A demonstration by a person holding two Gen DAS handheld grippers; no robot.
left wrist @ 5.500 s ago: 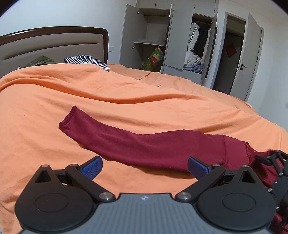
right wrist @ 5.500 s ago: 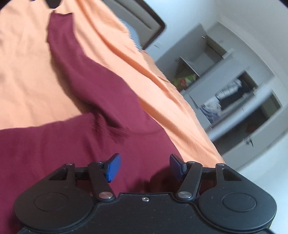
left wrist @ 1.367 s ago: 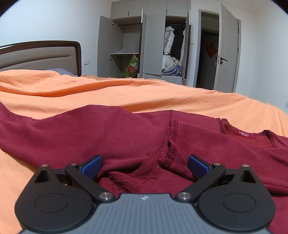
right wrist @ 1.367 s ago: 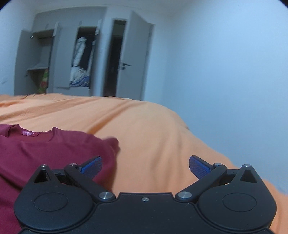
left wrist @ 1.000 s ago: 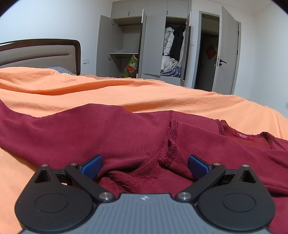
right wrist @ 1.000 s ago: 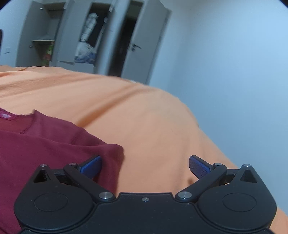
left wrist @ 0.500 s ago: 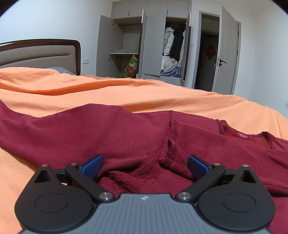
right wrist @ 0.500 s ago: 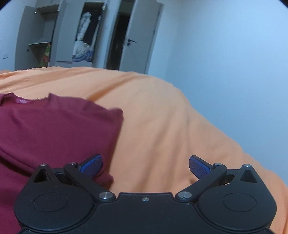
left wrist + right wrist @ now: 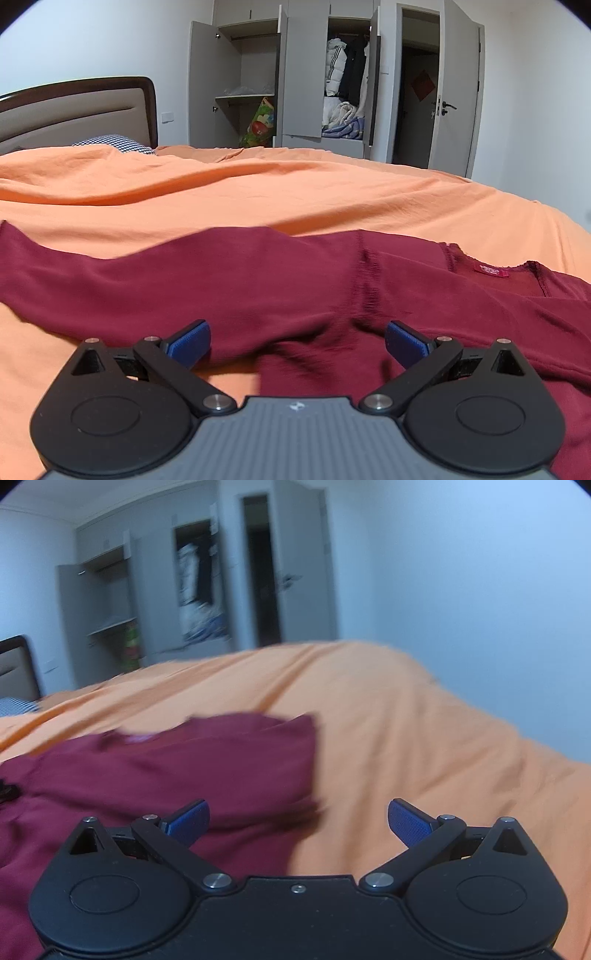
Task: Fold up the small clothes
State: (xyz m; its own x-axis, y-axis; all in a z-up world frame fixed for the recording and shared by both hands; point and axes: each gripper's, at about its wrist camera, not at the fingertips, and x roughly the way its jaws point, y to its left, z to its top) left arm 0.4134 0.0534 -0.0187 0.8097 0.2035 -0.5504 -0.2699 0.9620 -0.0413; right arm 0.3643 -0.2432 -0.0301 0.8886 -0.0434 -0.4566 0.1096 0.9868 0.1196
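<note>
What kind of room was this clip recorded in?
A bedroom, by the look of it: a bed with an orange cover and padded headboard, an open wardrobe holding clothes, and a dark red top spread out on the bed.

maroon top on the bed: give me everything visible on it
The maroon top is a dark red long-sleeved garment of soft knit-looking fabric, lying flat and slightly rumpled on the orange bedspread. One sleeve stretches out to the left. A small red label sits inside the neckline, and a raised seam runs at the shoulder. Both tools, left and right, are open above it, gripping nothing.
</note>
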